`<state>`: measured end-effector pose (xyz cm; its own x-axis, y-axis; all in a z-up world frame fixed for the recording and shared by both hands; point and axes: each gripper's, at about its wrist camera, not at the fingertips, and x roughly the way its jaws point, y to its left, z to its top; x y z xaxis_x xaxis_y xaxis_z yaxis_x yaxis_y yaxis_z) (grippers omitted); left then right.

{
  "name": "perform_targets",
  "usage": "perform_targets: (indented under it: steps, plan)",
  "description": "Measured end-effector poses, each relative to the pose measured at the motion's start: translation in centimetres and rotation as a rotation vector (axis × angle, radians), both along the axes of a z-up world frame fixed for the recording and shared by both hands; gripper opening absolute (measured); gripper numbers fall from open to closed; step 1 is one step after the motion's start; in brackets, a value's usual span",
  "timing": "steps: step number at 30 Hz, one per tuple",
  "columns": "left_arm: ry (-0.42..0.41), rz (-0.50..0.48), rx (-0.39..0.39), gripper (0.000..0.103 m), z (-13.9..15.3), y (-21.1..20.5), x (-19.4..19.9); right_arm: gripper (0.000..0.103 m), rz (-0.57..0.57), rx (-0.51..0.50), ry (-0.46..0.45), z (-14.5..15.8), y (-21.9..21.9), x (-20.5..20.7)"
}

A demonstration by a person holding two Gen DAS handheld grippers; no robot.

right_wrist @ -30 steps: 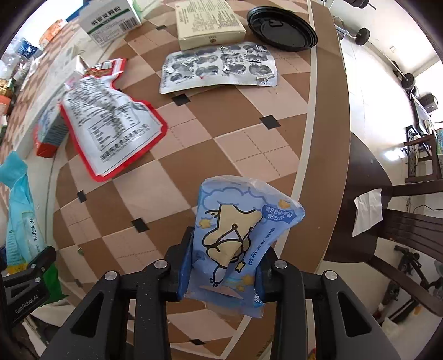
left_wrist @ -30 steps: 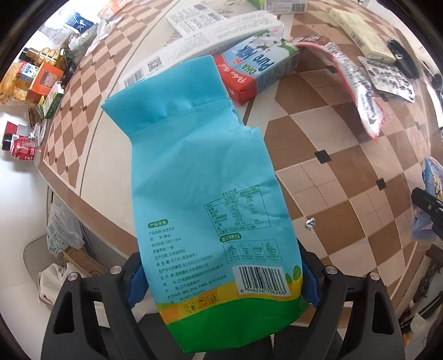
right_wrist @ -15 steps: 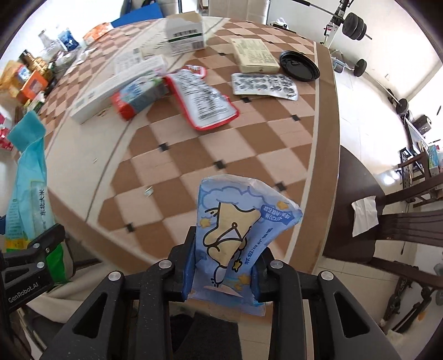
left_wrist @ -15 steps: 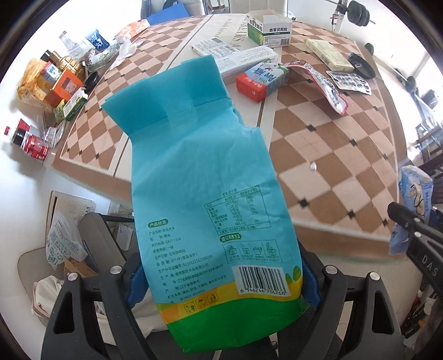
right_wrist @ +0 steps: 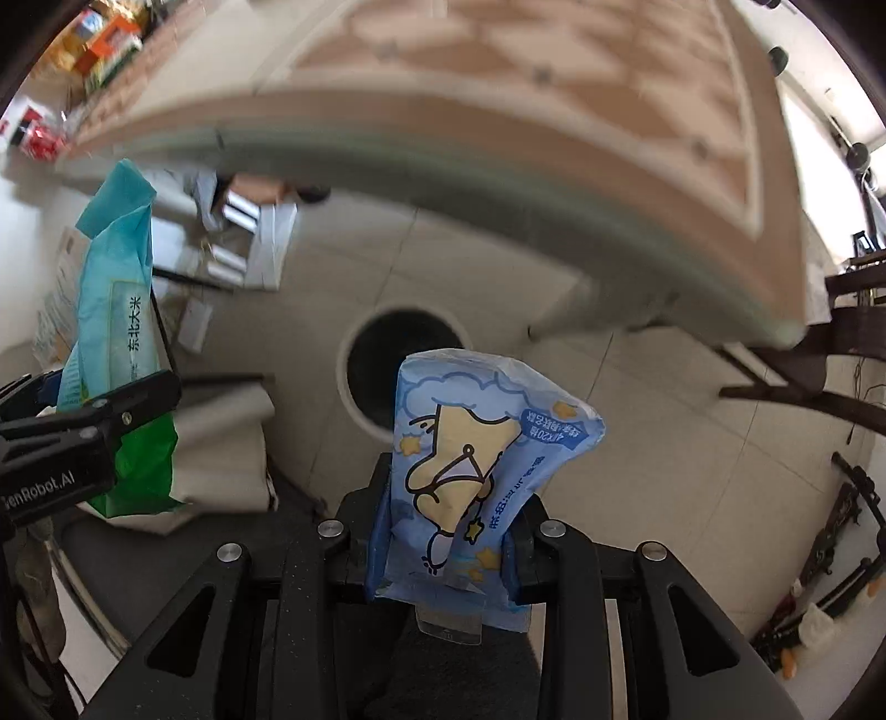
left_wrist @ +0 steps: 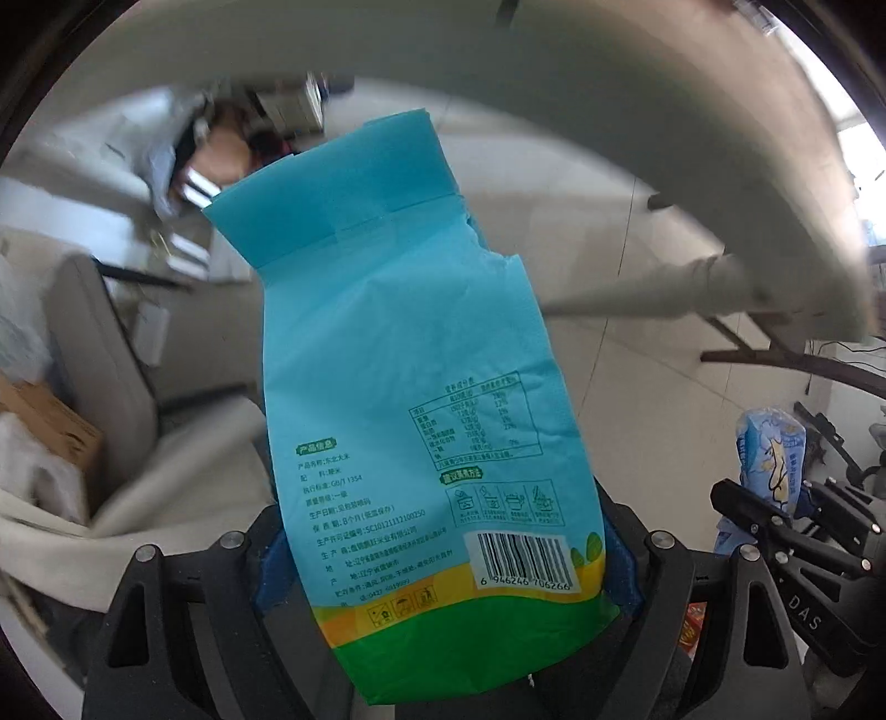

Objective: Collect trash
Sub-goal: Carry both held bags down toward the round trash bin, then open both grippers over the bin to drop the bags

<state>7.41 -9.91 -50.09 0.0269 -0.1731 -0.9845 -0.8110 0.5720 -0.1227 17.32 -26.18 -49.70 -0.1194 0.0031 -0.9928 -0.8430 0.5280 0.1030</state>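
The floor point(right_wrist: 637, 443) is made of pale square tiles with thin dark joints. On it stands a round bin point(right_wrist: 404, 376) with a white rim and a dark inside. To the left of the bin, white boxes point(right_wrist: 266, 243) lie on the tiles, near a brown carton point(right_wrist: 260, 188). The tabletop point(right_wrist: 554, 99), with a brown and cream diamond pattern and a pale border, is blurred. At its far left corner some colourful packages point(right_wrist: 105, 44) lie.
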Motion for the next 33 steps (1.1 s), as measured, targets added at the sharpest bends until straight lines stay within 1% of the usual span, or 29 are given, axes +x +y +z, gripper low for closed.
perform_targets:
  steps: [3, 5, 7, 9, 10, 11, 12, 14, 17, 18, 20, 21, 22, 23, 24, 25, 26, 27, 28, 31, 33]
  plan:
    - [0.013, 0.023, -0.097, 0.086, -7.9, 0.5, 1.0, 0.033, -0.006, -0.066, 0.024, -5.8, -0.5, -0.1]
    - [0.012, 0.035, -0.161, 0.086, -12.9, 0.9, 1.8, 0.033, -0.011, -0.093, 0.031, -9.6, -0.5, 0.2]
    - [0.005, 0.042, -0.247, 0.087, -18.0, 1.1, 2.8, 0.033, -0.012, -0.111, 0.04, -13.4, -0.4, 0.3]
    - [0.012, 0.058, -0.304, 0.088, -22.4, 0.9, 3.1, 0.032, -0.013, -0.134, 0.039, -17.2, -0.1, 0.6]
    - [0.013, 0.061, -0.325, 0.088, -24.4, 0.9, 3.4, 0.033, -0.016, -0.138, 0.055, -19.0, 0.0, 0.7]
    - [0.014, 0.065, -0.337, 0.092, -26.1, 0.9, 3.5, 0.032, -0.021, -0.144, 0.07, -20.9, 0.2, 0.9]
    - [0.006, 0.076, -0.35, 0.102, -27.4, 0.8, 3.4, 0.033, -0.027, -0.148, 0.076, -22.6, 0.4, 1.2]
    - [-0.004, 0.107, -0.363, 0.103, -29.6, 0.6, 2.9, 0.033, -0.02, -0.149, 0.095, -25.7, 1.0, 1.9]
    - [0.008, 0.165, -0.345, 0.103, -31.0, 0.6, 1.4, 0.034, -0.026, -0.145, 0.115, -29.4, 1.9, 2.5]
    - [0.013, 0.181, -0.33, 0.103, -31.0, 0.7, 0.7, 0.034, -0.031, -0.145, 0.127, -30.5, 2.1, 2.4]
    - [0.029, 0.218, -0.298, 0.103, -30.6, 0.7, -0.7, 0.038, -0.046, -0.143, 0.149, -32.7, 2.7, 3.1]
    - [0.041, 0.227, -0.272, 0.103, -30.2, 1.0, -1.7, 0.043, -0.056, -0.141, 0.168, -33.4, 2.9, 3.0]
    - [0.054, 0.235, -0.228, 0.103, -29.7, 1.1, -2.3, 0.051, -0.069, -0.132, 0.187, -34.4, 2.8, 3.6]
    - [0.067, 0.237, -0.185, 0.103, -29.2, 1.0, -2.5, 0.055, -0.079, -0.124, 0.195, -35.0, 3.1, 3.8]
    - [0.083, 0.234, -0.15, 0.103, -28.7, 1.1, -2.8, 0.062, -0.087, -0.118, 0.195, -35.0, 3.1, 3.8]
    - [0.101, 0.229, -0.111, 0.103, -28.2, 1.2, -3.3, 0.072, -0.092, -0.11, 0.2, -35.2, 3.2, 3.9]
    - [0.116, 0.219, -0.072, 0.103, -27.4, 1.0, -3.5, 0.077, -0.097, -0.101, 0.204, -35.1, 3.2, 3.9]
    - [0.126, 0.211, -0.045, 0.103, -27.0, 0.9, -3.8, 0.086, -0.101, -0.092, 0.201, -34.8, 3.1, 3.9]
    - [0.129, 0.208, -0.028, 0.103, -26.8, 1.1, -4.3, 0.092, -0.1, -0.089, 0.192, -34.6, 3.6, 3.8]
    - [0.135, 0.211, -0.001, 0.103, -25.1, 0.8, -4.5, 0.1, -0.086, -0.086, 0.176, -33.8, 4.1, 3.3]
    - [0.136, 0.21, 0.011, 0.103, -23.9, 0.8, -4.7, 0.101, -0.074, -0.083, 0.16, -32.9, 4.4, 3.0]
